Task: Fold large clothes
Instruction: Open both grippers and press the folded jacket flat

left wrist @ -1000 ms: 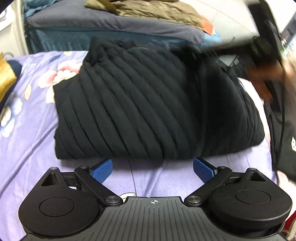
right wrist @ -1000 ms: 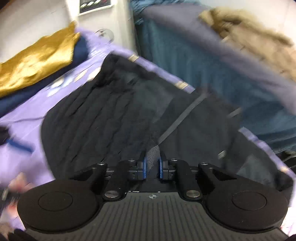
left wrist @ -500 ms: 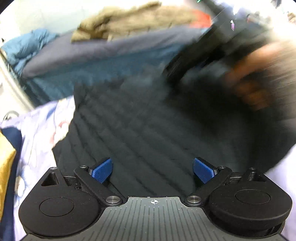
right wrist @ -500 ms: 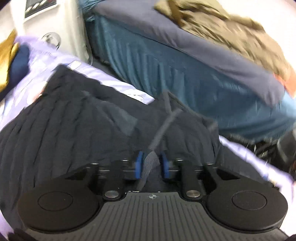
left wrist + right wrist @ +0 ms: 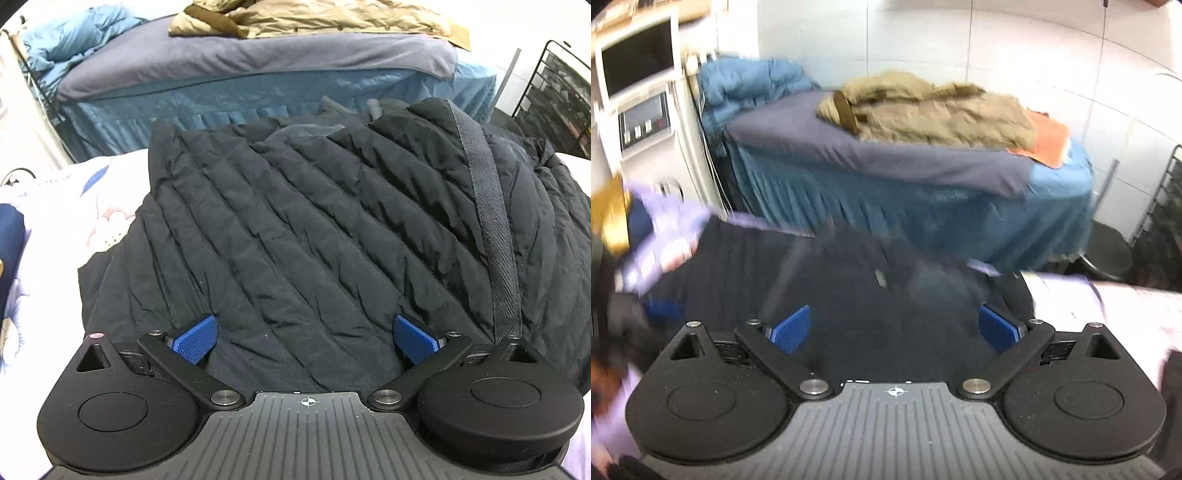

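A black quilted jacket (image 5: 295, 229) lies on the floral bedsheet (image 5: 48, 229); left gripper (image 5: 303, 338) spread wide, right gripper (image 5: 894, 330) jaws opening, nothing gripped.

Black jacket (image 5: 849, 295): motion-blurred in the right wrist view — quilting unreadable.
Jacket's near hem: hidden behind the left gripper (image 5: 306, 338).
Floral sheet (image 5: 55, 236): left of the jacket — cut off.

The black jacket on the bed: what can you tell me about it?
The black jacket is a puffy quilted one with slanting stitched ridges and a matte, slightly crinkled shell. It lies folded into a thick bundle on the floral sheet. A grey woven strap runs down its right side. Nothing grips it; both grippers' pads stand apart above it.
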The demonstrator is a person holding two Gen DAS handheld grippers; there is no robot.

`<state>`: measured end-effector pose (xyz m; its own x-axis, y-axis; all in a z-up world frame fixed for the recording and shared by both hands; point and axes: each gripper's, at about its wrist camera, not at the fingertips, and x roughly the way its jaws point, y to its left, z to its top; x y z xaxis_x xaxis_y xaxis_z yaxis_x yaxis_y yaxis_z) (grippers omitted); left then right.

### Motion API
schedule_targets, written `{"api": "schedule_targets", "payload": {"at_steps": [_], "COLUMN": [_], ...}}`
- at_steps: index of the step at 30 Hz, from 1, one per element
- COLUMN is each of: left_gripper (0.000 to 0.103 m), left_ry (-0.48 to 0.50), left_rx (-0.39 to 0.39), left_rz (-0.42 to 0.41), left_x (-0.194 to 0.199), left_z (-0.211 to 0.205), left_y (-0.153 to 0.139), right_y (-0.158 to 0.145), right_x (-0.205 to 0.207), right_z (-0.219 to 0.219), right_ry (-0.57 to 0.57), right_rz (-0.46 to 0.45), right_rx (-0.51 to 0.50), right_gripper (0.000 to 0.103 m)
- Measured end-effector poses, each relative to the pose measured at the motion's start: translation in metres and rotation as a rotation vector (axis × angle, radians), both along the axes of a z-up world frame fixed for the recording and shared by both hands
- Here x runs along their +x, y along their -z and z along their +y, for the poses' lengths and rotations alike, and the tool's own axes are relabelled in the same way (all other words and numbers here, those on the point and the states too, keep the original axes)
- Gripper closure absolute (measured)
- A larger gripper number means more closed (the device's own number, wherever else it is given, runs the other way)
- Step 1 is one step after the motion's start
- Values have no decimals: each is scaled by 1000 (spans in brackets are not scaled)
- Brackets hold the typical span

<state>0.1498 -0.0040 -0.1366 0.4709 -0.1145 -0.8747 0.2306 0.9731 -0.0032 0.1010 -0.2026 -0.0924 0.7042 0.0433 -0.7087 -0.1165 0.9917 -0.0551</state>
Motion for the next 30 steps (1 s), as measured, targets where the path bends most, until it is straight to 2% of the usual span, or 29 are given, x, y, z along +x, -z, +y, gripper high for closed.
{"api": "schedule_targets", "payload": {"at_steps": [3,5,10,12,15,18,24,30], "left_gripper": [0,0,0,0,0,0,0,0], "left_ry": [1,5,2,-6,-28,-37,-41,-18], "left_rx": [16,24,-4,-27,-68,-92,-96,-110], "left_rz": [11,19,48,63,90,132,158,134], "left_x": [5,14,21,26,37,49,58,49], "left_z": [2,-2,5,10,18,22,22,28], "left_y": [2,3,12,15,20,26,33,27], "right_y": [28,45,66,73,84,93,102,107], "right_x": [-3,5,47,65,95,109,123,102], "right_z": [-7,-8,-16,-20,-25,-27,-29,-25], "right_ry": [28,68,167,197,239,232,227,232], "right_rz": [127,174,236,247,302,346,368,270], "right_rx": [77,58,65,48,78,63,63,63], "right_gripper": [9,7,0,0,0,0,0,0]}}
